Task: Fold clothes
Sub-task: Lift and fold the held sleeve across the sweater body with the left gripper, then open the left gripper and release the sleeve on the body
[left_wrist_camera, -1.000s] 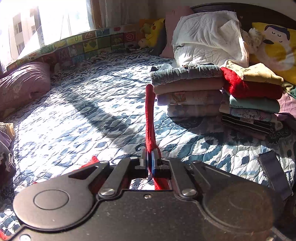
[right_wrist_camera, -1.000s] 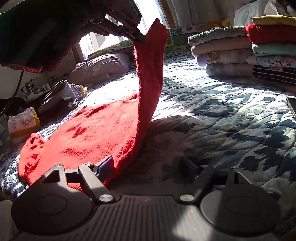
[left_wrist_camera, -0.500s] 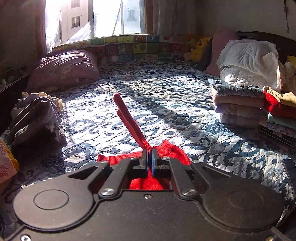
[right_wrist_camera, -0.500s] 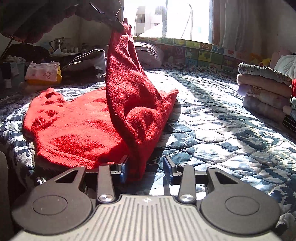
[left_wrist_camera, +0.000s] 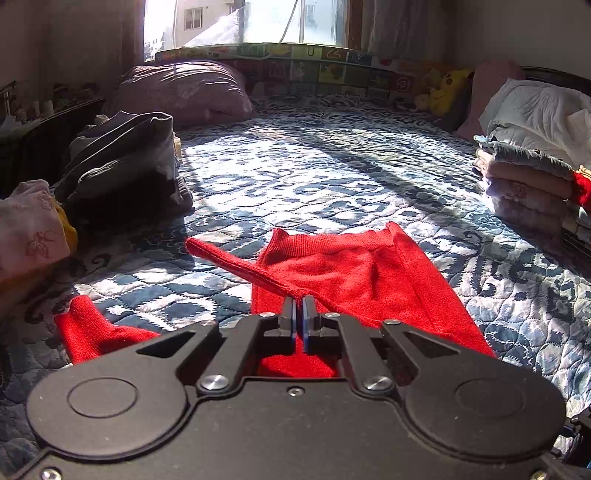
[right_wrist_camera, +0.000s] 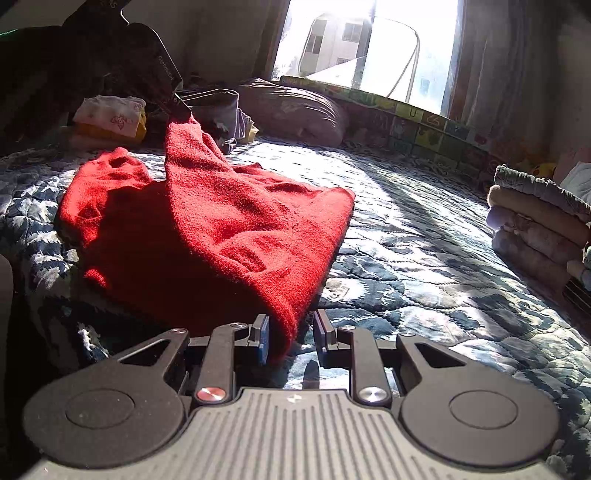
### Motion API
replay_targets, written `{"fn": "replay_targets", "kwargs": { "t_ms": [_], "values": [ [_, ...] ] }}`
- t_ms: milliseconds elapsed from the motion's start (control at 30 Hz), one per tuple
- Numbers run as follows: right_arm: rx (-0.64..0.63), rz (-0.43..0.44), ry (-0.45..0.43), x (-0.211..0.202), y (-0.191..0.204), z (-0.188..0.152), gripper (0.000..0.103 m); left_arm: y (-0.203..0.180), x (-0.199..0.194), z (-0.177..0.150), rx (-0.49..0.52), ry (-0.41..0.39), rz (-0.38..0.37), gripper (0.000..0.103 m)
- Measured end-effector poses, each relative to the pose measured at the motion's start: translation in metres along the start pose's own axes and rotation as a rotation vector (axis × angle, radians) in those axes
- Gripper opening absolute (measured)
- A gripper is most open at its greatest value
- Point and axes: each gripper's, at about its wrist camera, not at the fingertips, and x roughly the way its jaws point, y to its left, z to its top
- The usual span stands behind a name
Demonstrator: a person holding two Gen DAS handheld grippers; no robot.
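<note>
Sunlight from the window (left_wrist_camera: 258, 18) falls on a bed (left_wrist_camera: 332, 173) covered with a blue and white patterned quilt. On this quilt lies a red sweater (left_wrist_camera: 351, 273), mostly spread flat, with its ribbed hem toward the far side in the left wrist view.

The left gripper (left_wrist_camera: 299, 314) has its fingers (left_wrist_camera: 287, 314) pressed together on a thin edge of the red sweater, and this edge runs as a taut strip to the left and away from the fingers. In the right wrist view the same gripper (right_wrist_camera: 181, 110) is seen from outside, dark against the light, holding a corner of the sweater (right_wrist_camera: 221, 221) up, so that the cloth hangs down from it like a tent over the flat part.

The right gripper (right_wrist_camera: 291, 336) is low, near the quilt, and its fingers (right_wrist_camera: 263, 339) are spread apart. A lower fold of the sweater reaches down between them and lies against the left finger, but they do not pinch it.

At the right side of the bed stands a pile of folded clothes (left_wrist_camera: 524, 188). At the left side there are unfolded dark clothes (left_wrist_camera: 125, 162), and behind them a purple pillow (left_wrist_camera: 184, 92).
</note>
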Motion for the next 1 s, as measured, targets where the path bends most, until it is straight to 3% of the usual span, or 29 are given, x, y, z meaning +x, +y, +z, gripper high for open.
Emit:
{"fn": "replay_targets", "kwargs": {
  "t_ms": [433,567,667,833,900,933,967,1000],
  "values": [
    [-0.111,0.029,-0.053,-0.017,0.008,-0.004,0.027,0.034,0.034,-0.044,-0.167,0.081,0.0,0.003],
    [-0.077,0.063,-0.132,-0.021,0.011,0.001,0.045,0.037,0.04,-0.053,-0.192,0.088,-0.01,0.003],
    [-0.07,0.063,-0.158,-0.015,0.013,0.005,0.049,0.042,0.037,-0.054,-0.224,0.065,-0.027,0.003],
    [-0.076,0.146,-0.016,0.007,0.017,0.002,0.057,0.052,0.038,-0.058,-0.272,0.066,-0.071,0.003],
    [-0.083,0.147,-0.025,0.003,0.017,0.004,0.057,0.065,0.036,-0.059,-0.358,0.054,-0.114,0.008],
    [-0.083,0.141,-0.045,0.0,0.017,0.005,0.056,0.072,0.034,-0.059,-0.406,0.04,-0.132,0.02],
    [-0.083,0.139,-0.06,-0.002,0.018,0.006,0.056,0.079,0.032,-0.058,-0.438,0.025,-0.132,0.039],
    [-0.083,0.139,-0.073,-0.003,0.018,0.006,0.056,0.086,0.032,-0.056,-0.473,0.014,-0.122,0.044]
  ]
}}
